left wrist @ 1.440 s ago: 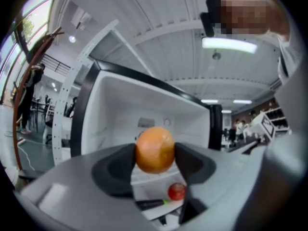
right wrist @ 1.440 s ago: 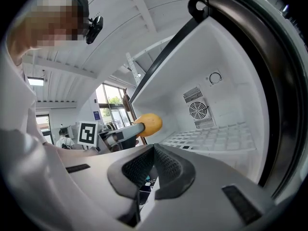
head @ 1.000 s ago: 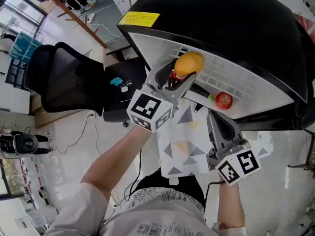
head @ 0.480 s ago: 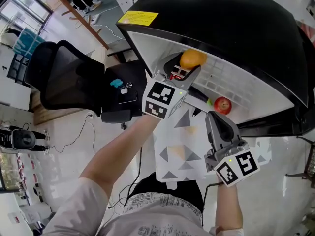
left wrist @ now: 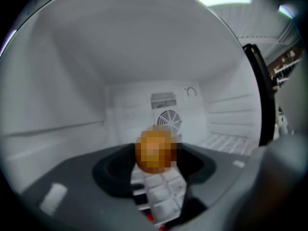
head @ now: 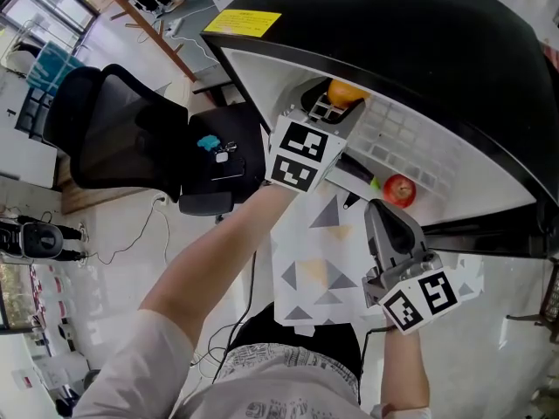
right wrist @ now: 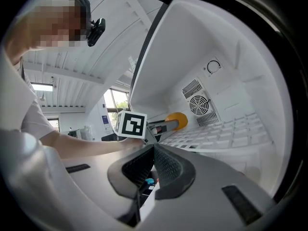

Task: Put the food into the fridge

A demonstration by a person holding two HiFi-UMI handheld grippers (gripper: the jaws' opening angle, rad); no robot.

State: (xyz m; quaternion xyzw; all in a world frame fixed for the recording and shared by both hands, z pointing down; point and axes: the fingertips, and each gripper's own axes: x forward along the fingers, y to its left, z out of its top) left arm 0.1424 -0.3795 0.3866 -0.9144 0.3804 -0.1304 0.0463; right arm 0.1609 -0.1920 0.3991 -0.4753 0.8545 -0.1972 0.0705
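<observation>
Orange fruit (left wrist: 155, 149) is clamped in the left tongs (head: 334, 105), held inside the fridge (head: 393, 24) above its white shelf (head: 410, 142). A red apple (head: 399, 189) lies further right. Nearer, the right tongs (right wrist: 153, 150) are closed and empty.

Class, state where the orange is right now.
Head view, upper centre: the orange is held in the left hand-held gripper over the fridge's white shelf, up-left of the red apple.

orange (head: 348, 89) half behind left hand-held gripper (head: 341, 104), fridge (head: 393, 33) cropped
</observation>
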